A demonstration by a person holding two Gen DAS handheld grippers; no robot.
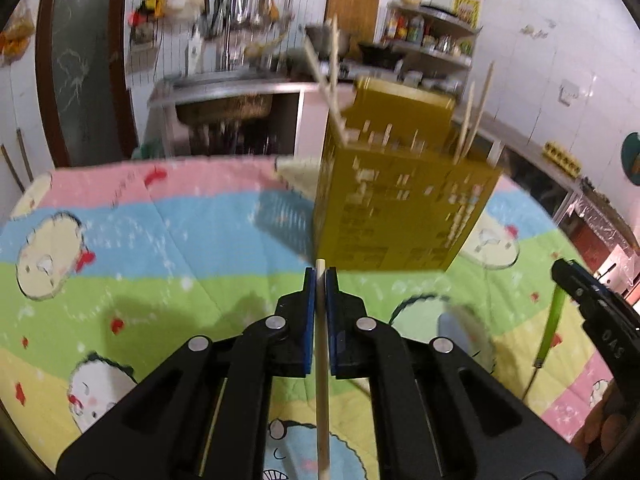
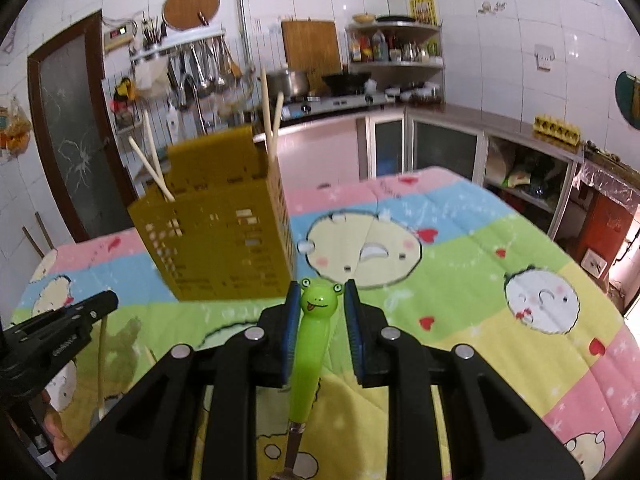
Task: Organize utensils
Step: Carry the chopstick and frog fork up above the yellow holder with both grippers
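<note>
A yellow perforated utensil holder (image 1: 400, 200) (image 2: 224, 240) stands upright on the cloth with several wooden chopsticks (image 1: 332, 80) (image 2: 266, 112) sticking out of it. My left gripper (image 1: 321, 276) is shut on a single wooden chopstick (image 1: 322, 380) just in front of the holder, and it also shows at the left of the right wrist view (image 2: 108, 300). My right gripper (image 2: 320, 292) is shut on a green frog-handled utensil (image 2: 314, 340), held off the table to the right of the holder. That gripper (image 1: 564, 276) and its green handle (image 1: 554, 320) appear at the right edge of the left wrist view.
A cartoon-print cloth (image 1: 120, 240) (image 2: 460, 260) covers the table. Behind the table's far edge are a steel sink counter (image 1: 224, 92), a stove with pots (image 2: 320, 92) and a corner shelf (image 2: 396, 52). A cabinet counter (image 2: 500, 136) runs along the right.
</note>
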